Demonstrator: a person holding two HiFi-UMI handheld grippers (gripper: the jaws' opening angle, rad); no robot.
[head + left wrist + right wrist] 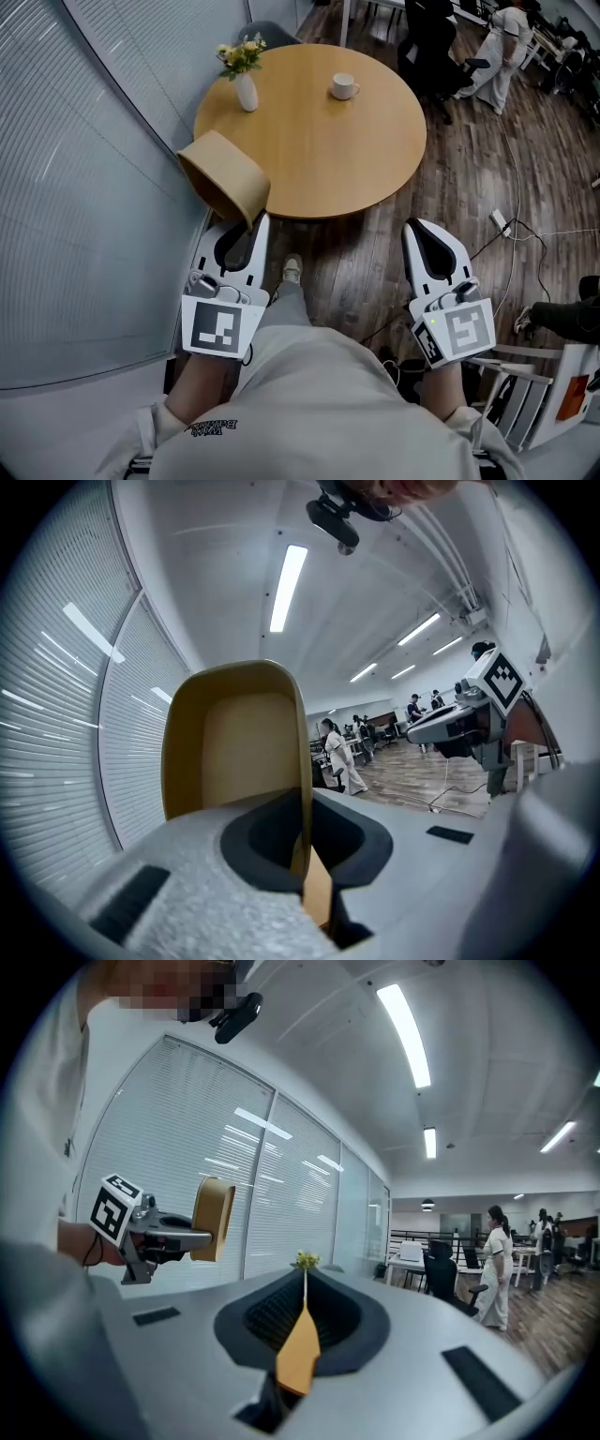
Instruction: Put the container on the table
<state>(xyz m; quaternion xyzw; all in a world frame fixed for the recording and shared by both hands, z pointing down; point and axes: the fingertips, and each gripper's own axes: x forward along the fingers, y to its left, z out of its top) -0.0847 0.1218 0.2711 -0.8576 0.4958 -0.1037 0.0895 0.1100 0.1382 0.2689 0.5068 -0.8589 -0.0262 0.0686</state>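
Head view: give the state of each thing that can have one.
container: tilted, empty, held by its wall.
left gripper: shut on the container.
right gripper: shut, empty.
cup: upright on the table.
vase: upright, holding flowers.

- To your left, a glass wall [84, 187] hung with pale horizontal blinds lines the room.
- Ahead of you stands a round wooden table [319, 159], carrying a white vase of yellow flowers [246, 89] and a white cup [344, 86].
- Dark wood planks cover the floor [459, 169], with cables [530, 234] trailing to your right.
- A black office chair [436, 47] and a person in white [502, 52] occupy the far end.
- Long strip lights [286, 588] glow on the white ceiling.
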